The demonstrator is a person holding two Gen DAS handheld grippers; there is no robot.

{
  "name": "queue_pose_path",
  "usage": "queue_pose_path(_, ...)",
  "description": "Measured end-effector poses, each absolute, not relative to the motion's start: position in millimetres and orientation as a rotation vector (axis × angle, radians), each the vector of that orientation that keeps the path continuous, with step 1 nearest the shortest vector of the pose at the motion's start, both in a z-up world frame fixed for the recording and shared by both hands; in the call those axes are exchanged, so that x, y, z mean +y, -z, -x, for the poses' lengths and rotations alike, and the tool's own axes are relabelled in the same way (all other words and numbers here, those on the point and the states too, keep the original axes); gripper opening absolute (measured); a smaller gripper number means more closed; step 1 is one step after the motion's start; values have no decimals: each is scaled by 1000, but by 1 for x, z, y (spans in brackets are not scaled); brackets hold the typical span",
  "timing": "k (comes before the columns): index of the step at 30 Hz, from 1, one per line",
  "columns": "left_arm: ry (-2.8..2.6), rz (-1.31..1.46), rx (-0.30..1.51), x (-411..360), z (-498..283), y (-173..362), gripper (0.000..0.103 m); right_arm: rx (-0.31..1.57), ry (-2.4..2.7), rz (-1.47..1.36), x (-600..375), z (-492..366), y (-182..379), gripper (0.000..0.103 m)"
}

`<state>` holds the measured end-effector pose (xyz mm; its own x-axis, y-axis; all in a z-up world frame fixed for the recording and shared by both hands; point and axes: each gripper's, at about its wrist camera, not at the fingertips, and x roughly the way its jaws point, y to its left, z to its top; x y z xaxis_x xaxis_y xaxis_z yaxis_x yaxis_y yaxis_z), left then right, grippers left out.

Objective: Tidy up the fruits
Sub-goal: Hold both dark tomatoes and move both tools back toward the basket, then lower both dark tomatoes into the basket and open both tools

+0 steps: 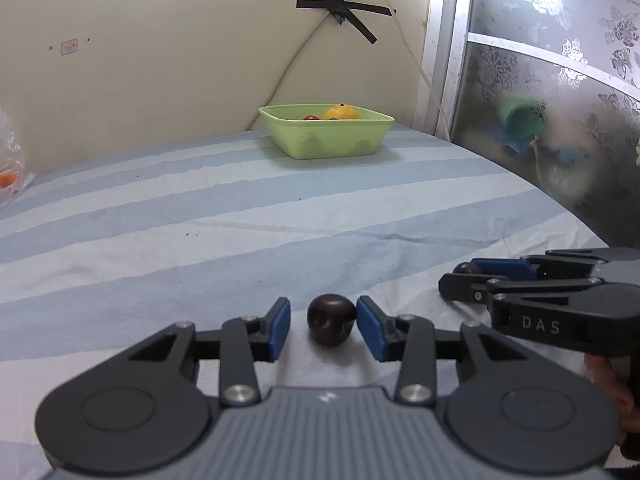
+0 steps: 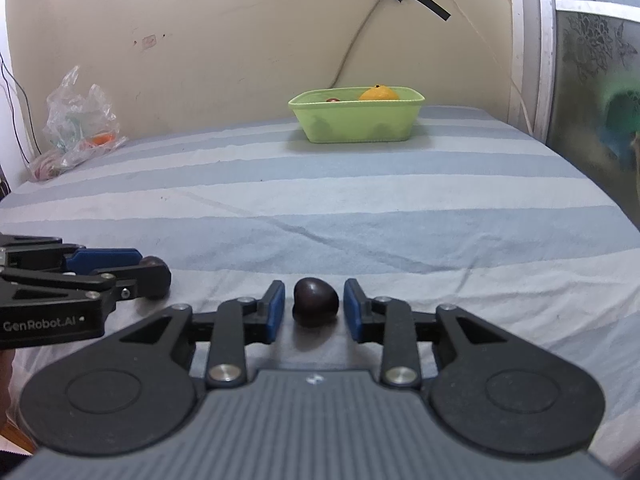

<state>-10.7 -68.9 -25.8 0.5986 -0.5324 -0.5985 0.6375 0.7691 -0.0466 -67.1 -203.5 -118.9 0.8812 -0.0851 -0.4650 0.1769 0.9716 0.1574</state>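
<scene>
A dark plum (image 1: 331, 319) lies on the striped cloth between the blue pads of my left gripper (image 1: 324, 326), which is open around it; the right pad is at its edge, the left pad apart. A second dark plum (image 2: 316, 302) lies between the pads of my right gripper (image 2: 314, 308), open, with gaps on both sides. Each gripper shows in the other's view, the right gripper (image 1: 468, 276) and the left gripper (image 2: 154, 276). A green basket (image 1: 326, 133) at the far side holds an orange (image 1: 341, 112) and a small red fruit (image 1: 311, 117); it also shows in the right wrist view (image 2: 356, 120).
The blue-and-white striped cloth (image 2: 320, 192) covers the surface. A clear plastic bag (image 2: 78, 120) with orange items lies at the far left by the wall. A cable taped to the wall (image 1: 344, 6) hangs behind the basket. A patterned glass panel (image 1: 560, 100) borders the right side.
</scene>
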Motion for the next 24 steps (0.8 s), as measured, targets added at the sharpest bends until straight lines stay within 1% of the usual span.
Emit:
queue_pose_path(7,694,-193,648,-74,10,29,38,473,143,-171,-202,70,120,35)
queue_pose_path(9,703,-192,654,-75,10,32,36,470,145,-160,-201,71,120,35)
queue_pose_path(10,705,-197,647,-77,11,32,31,469,147,-149,-200,72,121,35)
queue_pose_path(11,714,-203,640,-78,12,33,29,467,151,-136,-197,72,121,35)
queue_pose_path(13,717,-209,636,-79,13,33,28,460,155,-92,-191,74,123,27)
queue_pose_path(16,736,-167,656,-79,2,29,28,454,149,-59,-187,72,122,26)
queue_pose_path(20,770,-109,667,-84,-22,13,28,433,127,-90,-199,62,111,26)
queue_pose_path(24,799,-105,611,-105,-57,-21,28,407,87,-143,-225,35,90,26)
